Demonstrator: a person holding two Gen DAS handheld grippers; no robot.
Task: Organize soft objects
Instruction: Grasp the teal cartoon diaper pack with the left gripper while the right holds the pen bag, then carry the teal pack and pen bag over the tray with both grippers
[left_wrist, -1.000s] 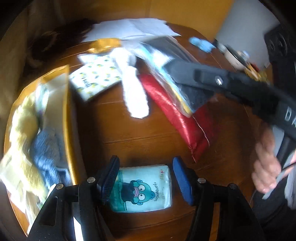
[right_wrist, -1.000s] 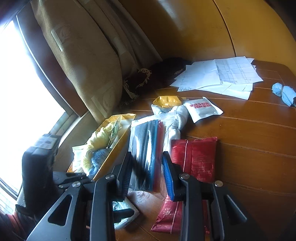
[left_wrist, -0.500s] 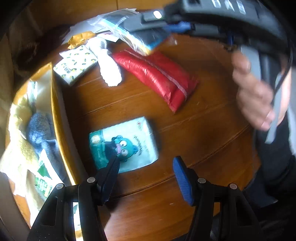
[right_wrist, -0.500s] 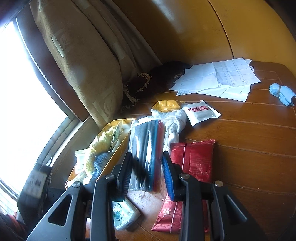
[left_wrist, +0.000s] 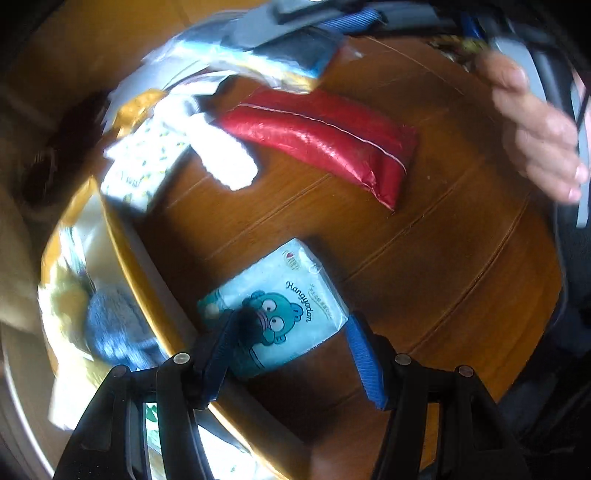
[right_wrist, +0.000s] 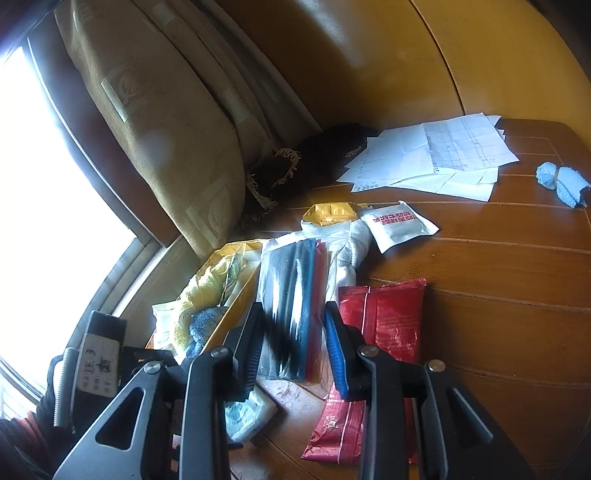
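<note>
The wooden table (left_wrist: 424, 258) carried the whole scatter, with the yellow box (right_wrist: 236, 314) along its window edge already holding soft cloths. A red pouch (left_wrist: 321, 136) lay flat mid-table, well apart from the box. The right gripper (right_wrist: 293, 345) held a clear bag (right_wrist: 291, 295) of dark items clamped between narrow jaws, lifted above the table just beside the box. The tissue pack (left_wrist: 277, 306) lay on the table close against the box wall, directly below the left gripper (left_wrist: 291, 347), whose jaws stood wide and empty. The pack's long axis ran diagonally across the gap, so the left pad overlapped one corner; the left hand was plainly the nearer one and likely needed squaring up before closing.
</note>
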